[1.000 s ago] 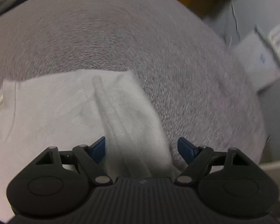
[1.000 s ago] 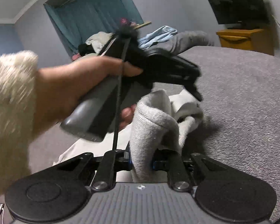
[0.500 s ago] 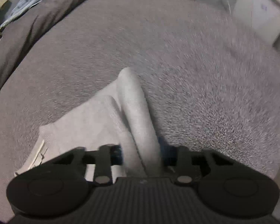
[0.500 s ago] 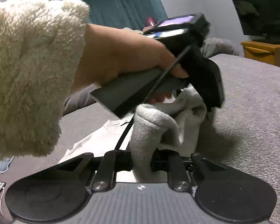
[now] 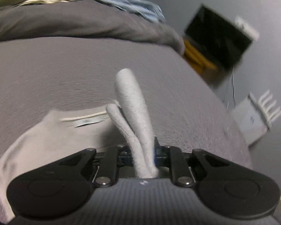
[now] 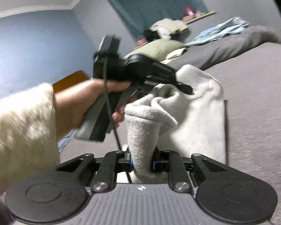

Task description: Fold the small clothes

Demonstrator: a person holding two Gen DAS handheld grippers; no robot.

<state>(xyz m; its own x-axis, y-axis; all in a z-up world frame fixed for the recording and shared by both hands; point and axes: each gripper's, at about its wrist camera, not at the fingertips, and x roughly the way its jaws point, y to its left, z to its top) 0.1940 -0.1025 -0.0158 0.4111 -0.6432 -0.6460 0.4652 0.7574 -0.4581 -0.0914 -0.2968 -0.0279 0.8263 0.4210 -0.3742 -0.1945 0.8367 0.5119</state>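
A white knit garment [image 5: 46, 136] lies partly flat on the grey bed [image 5: 65, 71]. My left gripper [image 5: 144, 150] has a raised fold of it [image 5: 131, 97] pinched between its pads, and its jaws are still closing. In the right wrist view my right gripper [image 6: 142, 163] is shut on another thick fold of the garment [image 6: 144, 131], which bunches up between the two grippers. The left gripper [image 6: 185, 89], held by a hand [image 6: 80, 105] in a fluffy cream sleeve [image 6: 18, 131], grips the cloth's far side.
A rolled grey duvet [image 5: 84, 22] with blue [image 5: 136, 5] and olive clothes runs along the back of the bed. To the right, beyond the bed's edge, are a dark TV [image 5: 217, 37] on a yellow cabinet [image 5: 196, 58] and a white heater [image 5: 252, 118].
My left gripper shut on a fold of the garment, then lifted it and swung, so the view now faces the duvet and TV. The right gripper kept its grip and tilted a little.
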